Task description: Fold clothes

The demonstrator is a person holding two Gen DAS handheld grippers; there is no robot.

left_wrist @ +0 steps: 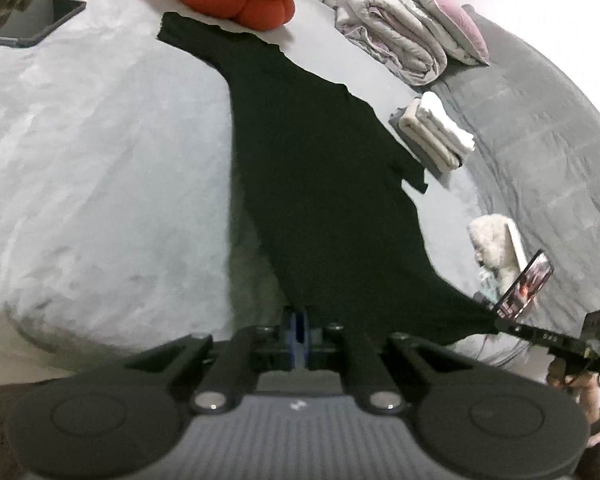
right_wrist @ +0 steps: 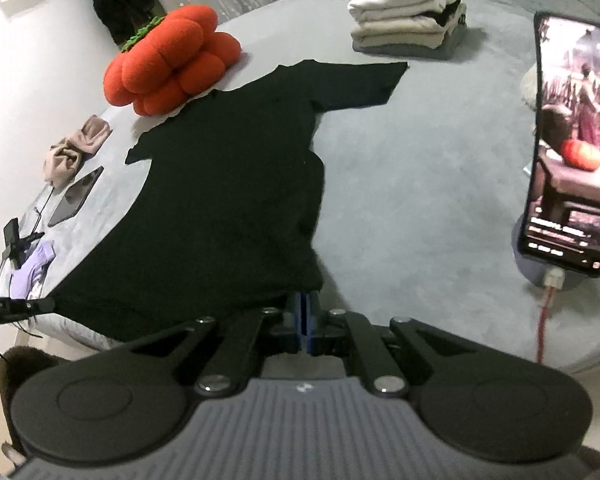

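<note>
A black T-shirt [right_wrist: 228, 200] is spread across a grey bed [right_wrist: 420, 184], its collar end far, close to an orange pumpkin cushion [right_wrist: 168, 68], and its hem near. The hem is pinched at both near corners: the left tongs [left_wrist: 300, 322] are clamped on one corner and the right tongs [right_wrist: 305, 316] on the other, the blue pads pressed together with black cloth caught between them, and the fabric is drawn taut and lifted off the bed along the near edge. One short sleeve is laid out toward the far right, the other toward the left. The step in hand is judged to be the first lengthwise fold, with the hem picked up and ready to be carried. Next, both corners would need to be taken together toward the collar at even height and laid down level with the shoulders, so that no skew is made. A stack of folded clothes [right_wrist: 408, 20] is seen at the far right, a propped phone [right_wrist: 568, 152] on the right, and a tablet [right_wrist: 76, 196] on the left.
</note>
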